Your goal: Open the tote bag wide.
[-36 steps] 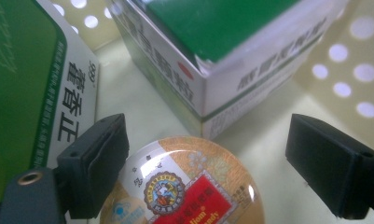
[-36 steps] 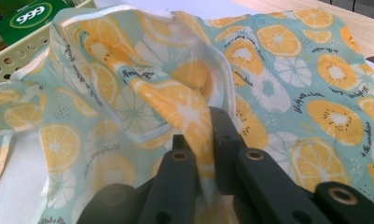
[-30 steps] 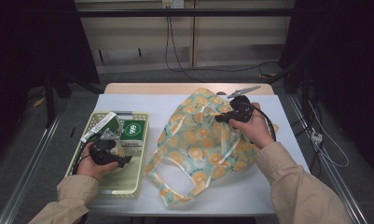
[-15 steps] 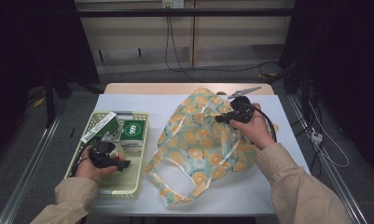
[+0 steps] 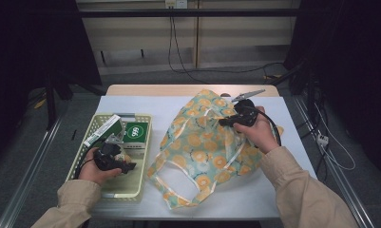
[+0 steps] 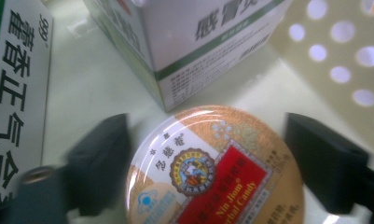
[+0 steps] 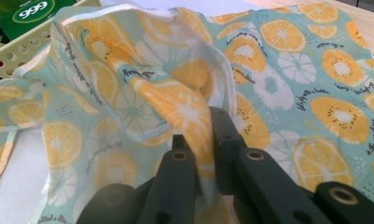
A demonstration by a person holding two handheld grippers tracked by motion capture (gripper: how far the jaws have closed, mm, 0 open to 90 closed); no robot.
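Round candy tin (image 6: 215,170) lies flat on the floor of the yellow basket (image 5: 86,154), at the left of the table; its lid is orange with a red label; the left gripper (image 6: 208,170) has its two black jaws wide apart, one on each side of the tin, not touching it; two white and green boxes (image 6: 189,42) stand just behind the tin; the fruit bag (image 5: 209,147) lies on the white table (image 5: 131,104) beside the basket; the right gripper (image 7: 201,140) is pinched tight on a fold of the bag's cloth, lifting its edge.
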